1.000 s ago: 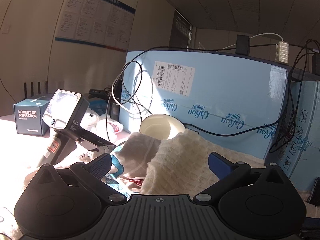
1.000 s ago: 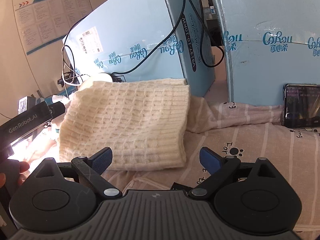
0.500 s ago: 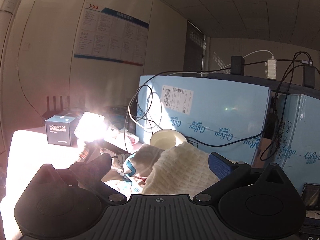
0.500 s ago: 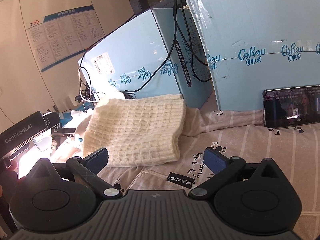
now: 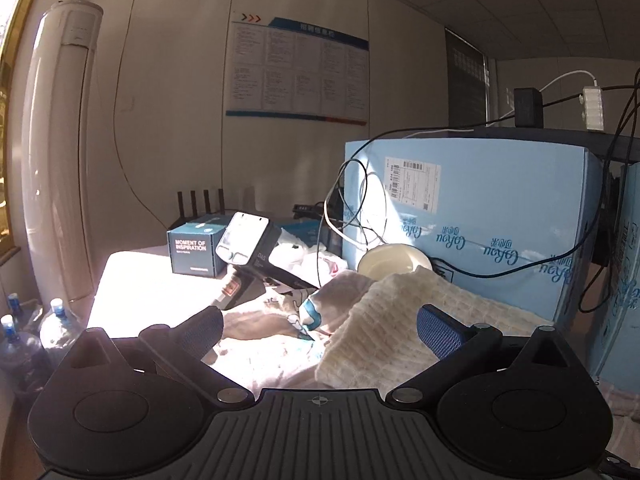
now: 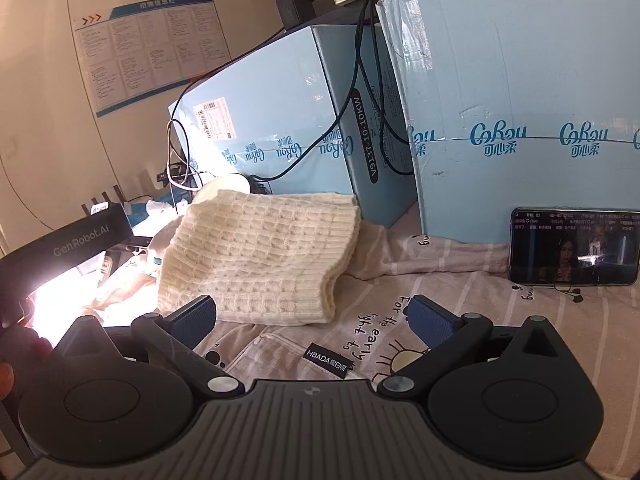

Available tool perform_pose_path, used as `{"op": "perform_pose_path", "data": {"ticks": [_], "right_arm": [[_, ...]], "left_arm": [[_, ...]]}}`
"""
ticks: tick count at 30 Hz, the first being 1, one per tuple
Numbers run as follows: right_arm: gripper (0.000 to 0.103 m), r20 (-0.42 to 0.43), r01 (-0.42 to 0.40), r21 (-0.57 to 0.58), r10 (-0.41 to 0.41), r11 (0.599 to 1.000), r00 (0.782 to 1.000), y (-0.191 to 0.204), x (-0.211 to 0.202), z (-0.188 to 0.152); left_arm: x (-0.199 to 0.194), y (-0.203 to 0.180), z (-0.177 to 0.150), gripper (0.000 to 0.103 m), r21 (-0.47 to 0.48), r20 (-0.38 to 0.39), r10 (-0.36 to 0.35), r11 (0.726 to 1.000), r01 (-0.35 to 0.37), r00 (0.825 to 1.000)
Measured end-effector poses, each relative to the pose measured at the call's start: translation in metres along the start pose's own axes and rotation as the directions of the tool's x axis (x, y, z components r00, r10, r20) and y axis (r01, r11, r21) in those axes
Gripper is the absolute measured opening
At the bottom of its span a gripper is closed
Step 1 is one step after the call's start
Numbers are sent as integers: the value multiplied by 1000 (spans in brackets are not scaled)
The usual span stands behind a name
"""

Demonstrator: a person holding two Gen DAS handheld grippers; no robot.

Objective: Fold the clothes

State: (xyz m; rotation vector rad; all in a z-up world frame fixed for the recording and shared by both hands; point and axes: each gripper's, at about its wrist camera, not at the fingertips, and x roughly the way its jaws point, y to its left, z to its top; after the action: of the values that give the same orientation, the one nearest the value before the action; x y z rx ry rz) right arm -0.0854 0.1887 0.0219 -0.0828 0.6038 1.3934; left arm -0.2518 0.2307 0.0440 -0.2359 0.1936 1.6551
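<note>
The cream sweater [image 6: 260, 256] lies folded on the striped sheet [image 6: 460, 312], just before the blue boxes [image 6: 520, 120]. Both grippers, left [image 5: 320, 326] and right [image 6: 314, 318], hover with fingers spread, empty. Next, pick another garment gently, leaving the fold undisturbed.

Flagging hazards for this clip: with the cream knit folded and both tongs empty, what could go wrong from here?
1. The folded cream knit lies near dangling black cables; lifting it could snag one.
2. A phone leans against a blue box on the striped sheet; tugging the sheet may topple it.
3. Sun glare may hide the remaining clothes.
</note>
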Motion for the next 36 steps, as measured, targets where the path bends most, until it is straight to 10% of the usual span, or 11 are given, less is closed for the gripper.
{"op": "perform_pose_path", "data": {"ticks": [10, 36], "right_arm": [[103, 22, 40, 36, -40, 999, 999, -11, 15, -10], [103, 84, 42, 66, -48, 997, 995, -19, 17, -15]], "left_arm": [[27, 1, -26, 103, 0, -110, -75, 997, 76, 991], [27, -10, -38, 103, 72, -34, -82, 994, 84, 996]]}}
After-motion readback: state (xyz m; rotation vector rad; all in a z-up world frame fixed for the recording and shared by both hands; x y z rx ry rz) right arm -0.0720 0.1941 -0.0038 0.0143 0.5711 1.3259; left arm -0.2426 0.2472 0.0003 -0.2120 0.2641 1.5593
